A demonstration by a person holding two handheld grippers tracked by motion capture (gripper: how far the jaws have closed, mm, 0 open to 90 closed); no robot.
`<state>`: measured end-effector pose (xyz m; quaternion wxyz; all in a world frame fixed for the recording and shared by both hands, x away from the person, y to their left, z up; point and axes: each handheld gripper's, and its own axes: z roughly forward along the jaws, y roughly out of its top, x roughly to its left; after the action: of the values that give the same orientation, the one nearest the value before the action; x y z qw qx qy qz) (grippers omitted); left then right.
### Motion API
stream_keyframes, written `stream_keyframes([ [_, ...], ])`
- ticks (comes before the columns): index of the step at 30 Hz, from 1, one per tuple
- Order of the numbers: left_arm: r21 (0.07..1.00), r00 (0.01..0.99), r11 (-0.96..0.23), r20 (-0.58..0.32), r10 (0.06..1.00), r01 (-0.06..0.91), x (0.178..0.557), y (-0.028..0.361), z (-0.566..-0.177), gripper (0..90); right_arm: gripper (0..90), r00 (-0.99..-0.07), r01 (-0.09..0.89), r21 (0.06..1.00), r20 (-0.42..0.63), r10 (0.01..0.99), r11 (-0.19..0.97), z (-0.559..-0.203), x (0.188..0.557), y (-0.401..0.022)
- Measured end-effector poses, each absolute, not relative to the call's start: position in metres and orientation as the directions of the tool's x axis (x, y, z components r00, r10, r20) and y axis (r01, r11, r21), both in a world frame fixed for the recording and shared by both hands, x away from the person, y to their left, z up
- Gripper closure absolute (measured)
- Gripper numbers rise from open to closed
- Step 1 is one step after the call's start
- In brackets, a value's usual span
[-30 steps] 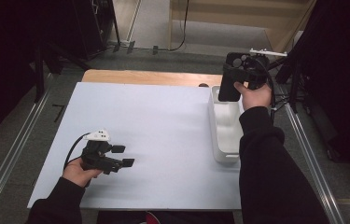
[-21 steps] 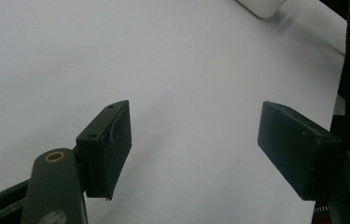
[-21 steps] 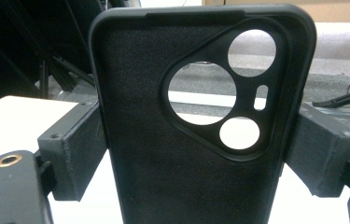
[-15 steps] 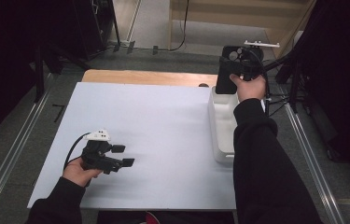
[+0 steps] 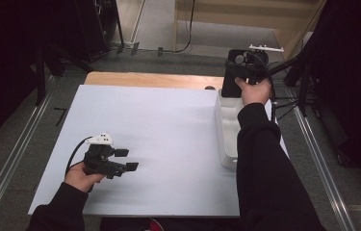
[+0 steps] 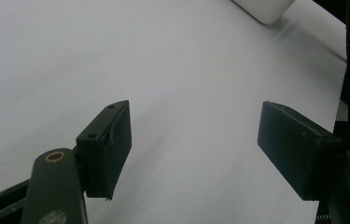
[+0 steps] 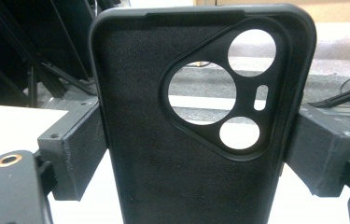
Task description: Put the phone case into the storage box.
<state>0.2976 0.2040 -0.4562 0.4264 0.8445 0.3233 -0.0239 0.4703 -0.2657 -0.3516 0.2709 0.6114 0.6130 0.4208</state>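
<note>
A black phone case (image 7: 196,140) is grasped at its two sides by the right gripper (image 7: 196,154). The case is held upright, its matte inner face is seen, and a three-cornered camera cutout with round holes is near its top. It is held at the far right, above a white tray (image 5: 226,130). The left gripper (image 6: 193,149) is released over the near left of the desk (image 5: 168,125).

The phone case (image 7: 182,154) is black and empty, with a felt-like inner lining facing the right gripper view. A rounded triangular camera cutout holds three round holes and one small slot. It stands upright, clamped by its long sides, above the far right of the surface (image 5: 168,134).
</note>
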Motion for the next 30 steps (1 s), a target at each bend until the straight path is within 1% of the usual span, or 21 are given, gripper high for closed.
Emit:
stream_keyframes([
  [7, 0.703, 0.792, -0.432, -0.318, 0.52, 0.566, 0.298, 0.203, -0.457, 25.3, 12.2, -0.09, 0.513, 0.853, 0.162, 0.983, -0.093, -0.357, 0.473, -0.265],
  [18, 0.702, 0.791, -0.43, -0.32, 0.522, 0.567, 0.298, 0.204, -0.457, 25.3, 12.3, -0.089, 0.525, 0.846, 0.162, 0.983, -0.092, -0.372, 0.478, -0.264],
  [21, 0.703, 0.792, -0.43, -0.321, 0.519, 0.567, 0.298, 0.203, -0.457, 25.3, 12.3, -0.087, 0.527, 0.843, 0.179, 0.98, -0.107, -0.376, 0.478, -0.263],
  [30, 0.704, 0.792, -0.429, -0.322, 0.519, 0.567, 0.299, 0.204, -0.457, 25.3, 12.3, -0.083, 0.54, 0.836, 0.17, 0.982, -0.1, -0.387, 0.478, -0.263],
])
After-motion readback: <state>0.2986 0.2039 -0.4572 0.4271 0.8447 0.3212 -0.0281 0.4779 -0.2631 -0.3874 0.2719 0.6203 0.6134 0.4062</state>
